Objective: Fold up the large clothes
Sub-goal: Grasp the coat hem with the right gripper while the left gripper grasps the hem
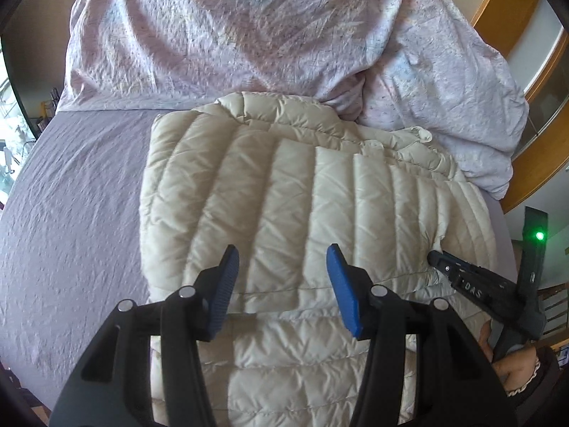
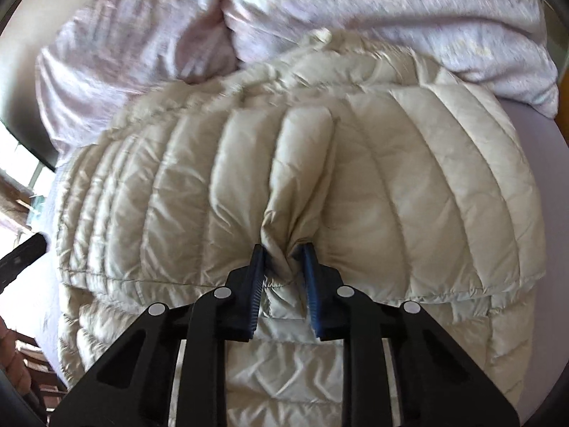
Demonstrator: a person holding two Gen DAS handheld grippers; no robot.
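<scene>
A cream quilted down jacket (image 1: 284, 195) lies folded on the lilac bed sheet (image 1: 71, 213). My left gripper (image 1: 282, 254) is open and empty, hovering just above the jacket's near folded edge. My right gripper (image 2: 282, 252) is shut on a pinched fold of the jacket (image 2: 320, 178) at the upper layer's near edge. The right gripper also shows in the left wrist view (image 1: 435, 258) at the jacket's right side. The left gripper's tip shows at the left edge of the right wrist view (image 2: 35, 242).
A crumpled pink-white duvet (image 1: 249, 35) is heaped behind the jacket and to its right. A wooden bed frame (image 1: 498, 7) runs along the far right. A window (image 1: 7, 149) is on the left beyond the bed edge.
</scene>
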